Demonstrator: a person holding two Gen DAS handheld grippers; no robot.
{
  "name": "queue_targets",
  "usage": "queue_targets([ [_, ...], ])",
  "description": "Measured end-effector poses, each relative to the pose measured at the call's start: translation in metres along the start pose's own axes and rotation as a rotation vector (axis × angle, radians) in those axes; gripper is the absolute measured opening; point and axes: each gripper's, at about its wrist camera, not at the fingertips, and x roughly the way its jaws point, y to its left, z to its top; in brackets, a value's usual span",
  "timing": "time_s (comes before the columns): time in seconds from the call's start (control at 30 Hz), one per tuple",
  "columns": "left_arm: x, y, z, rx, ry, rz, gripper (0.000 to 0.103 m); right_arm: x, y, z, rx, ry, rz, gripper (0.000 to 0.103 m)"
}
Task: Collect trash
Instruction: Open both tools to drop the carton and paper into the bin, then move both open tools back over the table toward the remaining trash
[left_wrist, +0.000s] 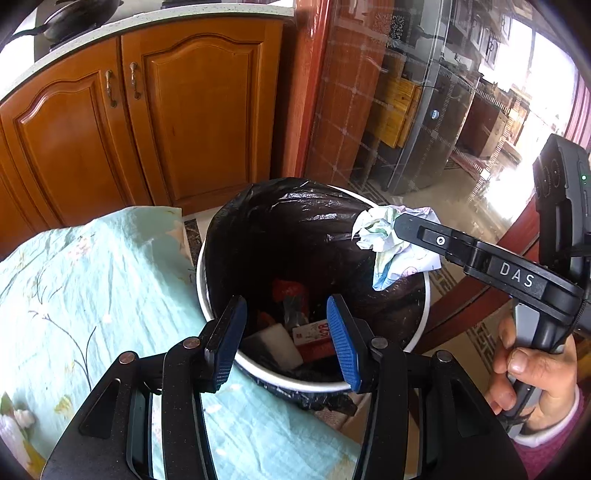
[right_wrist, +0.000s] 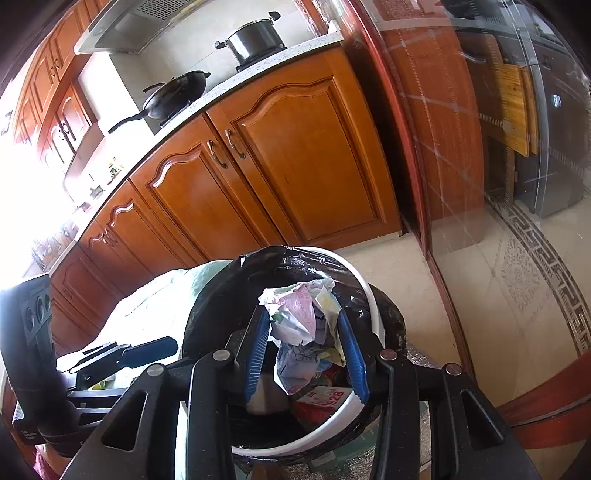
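One crumpled paper (right_wrist: 304, 325), one bin (left_wrist: 421, 334)

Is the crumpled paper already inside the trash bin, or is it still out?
Still out. The right gripper is shut on the crumpled paper, holding it above the trash bin, over its open mouth.

Right tool (right_wrist: 304, 343) clamps crumpled paper (right_wrist: 303, 325) above the lined bin (right_wrist: 365, 291)

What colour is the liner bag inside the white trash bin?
Black and glossy; the liner bag shows best in the left wrist view, folded over the bin's rim.
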Motion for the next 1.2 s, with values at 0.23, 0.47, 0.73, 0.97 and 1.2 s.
queue_targets([
  [0.23, -0.024, 0.013, -0.018, -0.054, -0.022, -0.010, 0.046, -0.002, 0.009, -0.004, -0.010, 0.008, -0.001, 0.054],
  [0.47, -0.062, 0.031, -0.046, -0.127, -0.069, -0.006, 0.046, -0.011, 0.026, -0.014, -0.018, 0.001, 0.019, 0.054],
  [0.73, -0.104, 0.063, -0.092, -0.227, -0.102, 0.030, 0.046, -0.021, 0.060, -0.044, -0.025, 0.016, 0.086, 0.062],
  [0.97, -0.137, 0.095, -0.140, -0.313, -0.110, 0.088, 0.046, -0.021, 0.097, -0.075, -0.051, 0.061, 0.150, 0.066],
  [1.2, -0.168, 0.123, -0.182, -0.399, -0.126, 0.161, 0.046, -0.013, 0.139, -0.108, -0.098, 0.131, 0.215, 0.074],
])
